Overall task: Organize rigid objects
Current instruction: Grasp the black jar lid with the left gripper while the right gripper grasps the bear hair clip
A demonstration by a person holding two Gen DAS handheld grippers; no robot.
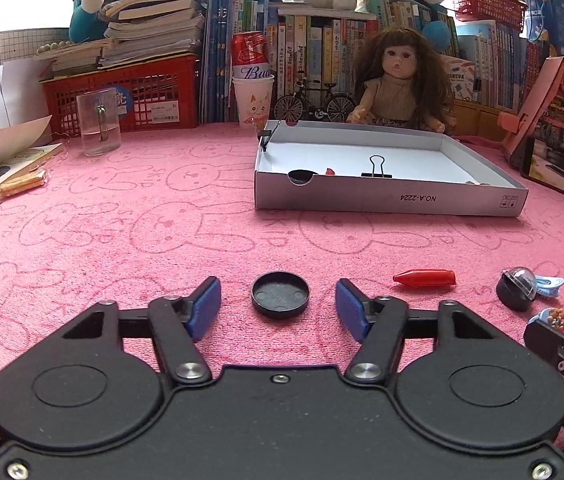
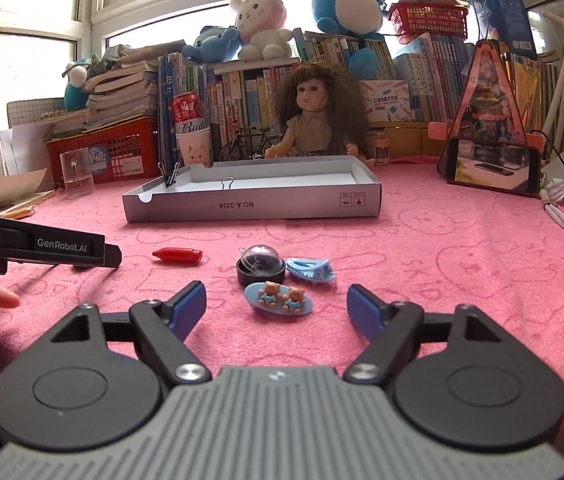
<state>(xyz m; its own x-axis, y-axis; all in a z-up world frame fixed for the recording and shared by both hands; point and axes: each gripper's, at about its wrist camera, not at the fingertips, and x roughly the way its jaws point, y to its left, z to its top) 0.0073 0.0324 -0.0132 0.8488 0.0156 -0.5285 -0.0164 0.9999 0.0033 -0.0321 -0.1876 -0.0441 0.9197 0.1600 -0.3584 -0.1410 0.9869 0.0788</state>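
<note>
Take the box (image 1: 386, 198) as your landmark; everything still loose lies on the pink cloth (image 1: 122, 240) on the near side of it.

Your left gripper (image 1: 278, 300) has its jaws apart with the black cap (image 1: 280, 294) lying between them, neither pad touching it. The cap is shallow, so bring the pads low to the cloth and square to its rim before you close, or they will likely ride over the top.

Your right gripper (image 2: 276, 302) is also apart, and the bear clip (image 2: 279, 298) lies flat between its pads, untouched. It looks thin and long; closing across its short width should hold better than pinching the ends. Mind the dome (image 2: 260, 266) and the blue claw clip (image 2: 311, 270) just beyond it, nearer the box and almost touching each other; a deep reach could knock them.

The red tube (image 2: 178, 256) lies to the left of those, between the two grippers, free for a later pass.

Inside the box a binder clip (image 1: 377, 167) stands by the near wall and another grips the left wall. Lift over the near wall and set things down clear of them.
</note>
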